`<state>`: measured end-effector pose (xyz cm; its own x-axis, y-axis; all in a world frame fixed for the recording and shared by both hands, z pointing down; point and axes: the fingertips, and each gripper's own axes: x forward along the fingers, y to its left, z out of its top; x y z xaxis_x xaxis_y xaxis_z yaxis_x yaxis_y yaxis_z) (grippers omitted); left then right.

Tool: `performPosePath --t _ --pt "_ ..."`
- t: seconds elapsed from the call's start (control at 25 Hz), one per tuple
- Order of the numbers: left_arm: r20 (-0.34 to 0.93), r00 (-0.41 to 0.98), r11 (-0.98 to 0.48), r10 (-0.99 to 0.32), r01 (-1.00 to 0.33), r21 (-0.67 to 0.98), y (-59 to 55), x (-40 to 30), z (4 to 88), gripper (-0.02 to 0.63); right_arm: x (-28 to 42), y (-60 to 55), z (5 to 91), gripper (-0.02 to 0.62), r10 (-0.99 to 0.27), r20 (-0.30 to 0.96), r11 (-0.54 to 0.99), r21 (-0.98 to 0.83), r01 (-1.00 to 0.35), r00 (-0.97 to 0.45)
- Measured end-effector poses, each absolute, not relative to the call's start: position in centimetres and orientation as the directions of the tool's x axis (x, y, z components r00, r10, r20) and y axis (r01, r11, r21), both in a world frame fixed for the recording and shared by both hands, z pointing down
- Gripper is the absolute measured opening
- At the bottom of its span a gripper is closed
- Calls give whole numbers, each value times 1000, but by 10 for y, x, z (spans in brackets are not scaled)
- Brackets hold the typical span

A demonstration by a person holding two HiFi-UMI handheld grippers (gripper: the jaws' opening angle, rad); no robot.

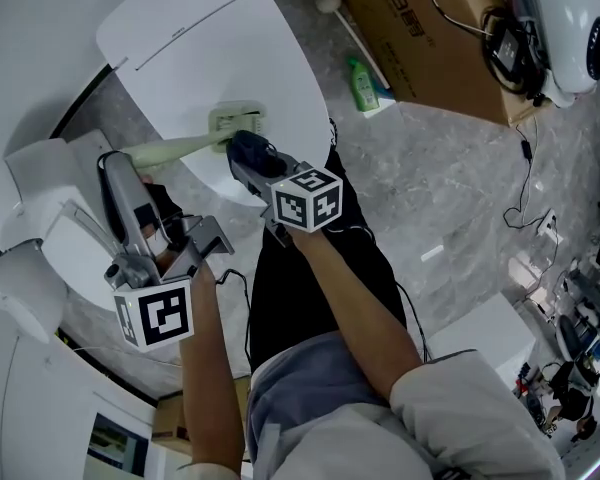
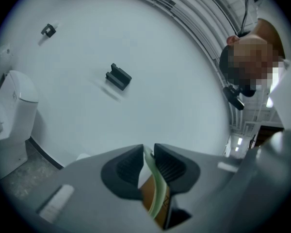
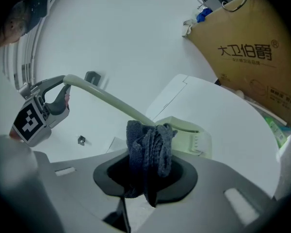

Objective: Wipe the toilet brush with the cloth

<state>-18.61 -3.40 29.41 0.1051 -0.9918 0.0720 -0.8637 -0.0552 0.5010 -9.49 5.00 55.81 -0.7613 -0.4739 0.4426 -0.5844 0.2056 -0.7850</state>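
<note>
Head view: the left tongs (image 1: pixel 120 168) sit at lower left and the right tongs (image 1: pixel 244 158) at centre, both over a white toilet lid (image 1: pixel 210 48). The pale green toilet brush (image 1: pixel 195 144) lies nearly level between them. Its flat head is above the lid; I cannot tell whether it touches. A cardboard box (image 1: pixel 420 28) stands on the grey floor (image 1: pixel 450 188) at upper right, with a green bottle (image 1: pixel 363 85) just beside it.

Left gripper view: the left tongs (image 2: pixel 149 152) are clenched on the far end of the brush handle, and the green strip (image 2: pixel 157 193) is pinched between the ribbed pads.

Right gripper view: the right tongs (image 3: pixel 146 171) are clenched on a bunched dark blue-grey cloth (image 3: pixel 148 147). The cloth stands up from the jaws and meets the brush handle (image 3: pixel 111 101) just by the head. The other tongs hold the handle's opposite end at left.
</note>
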Motion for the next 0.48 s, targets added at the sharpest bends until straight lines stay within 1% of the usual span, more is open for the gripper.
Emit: performPosePath --t 0.32,0.48 --pt "72 101 -51 -992 -865 500 -37 -185 293 0 -131 38 564 102 -465 419 165 -825 -541 -780" --pt "71 102 -53 -992 -865 498 -36 -186 295 0 -143 34 566 104 -455 415 210 -810 -548 -788"
